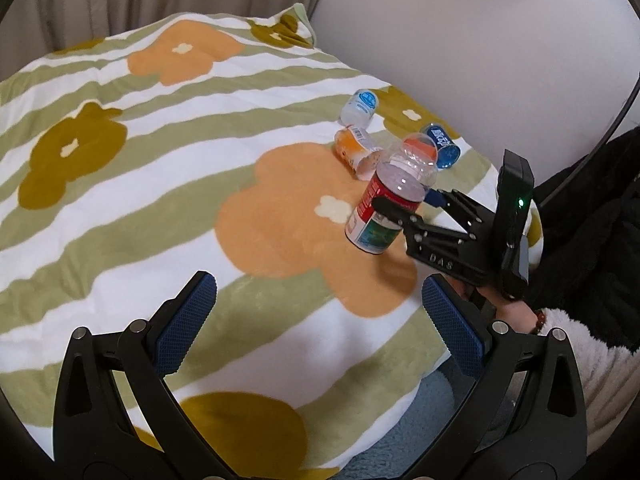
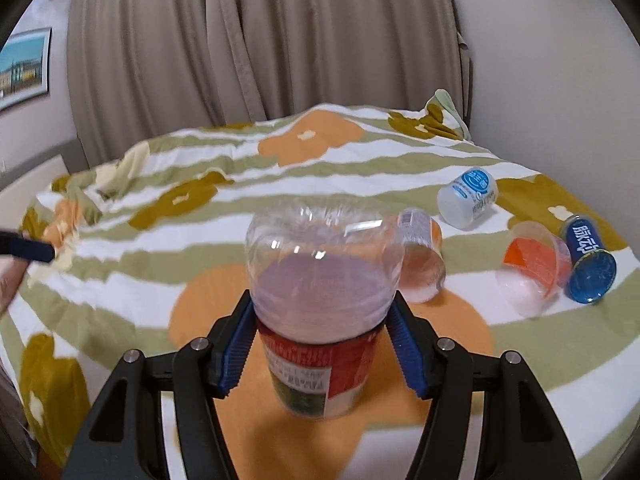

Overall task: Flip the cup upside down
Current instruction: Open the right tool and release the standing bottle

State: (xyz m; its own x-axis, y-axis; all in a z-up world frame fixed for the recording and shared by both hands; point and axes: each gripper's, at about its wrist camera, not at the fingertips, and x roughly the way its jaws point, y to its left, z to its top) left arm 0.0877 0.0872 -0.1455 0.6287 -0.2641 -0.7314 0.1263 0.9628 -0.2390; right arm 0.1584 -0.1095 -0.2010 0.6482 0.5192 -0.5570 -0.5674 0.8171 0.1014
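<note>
The cup is a cut clear plastic bottle with a red and green label. It stands with its closed rounded end up and its label end low over the flowered blanket. My right gripper is shut on it, blue pads on both sides of its middle. In the left wrist view the same cup is held by the right gripper at the right. My left gripper is open and empty, nearer the bed's front edge.
Several other cut bottles lie on their sides behind: a white one with a blue base, an orange-labelled one, a clear one with an orange label and a blue one. Curtains and a wall stand behind the bed.
</note>
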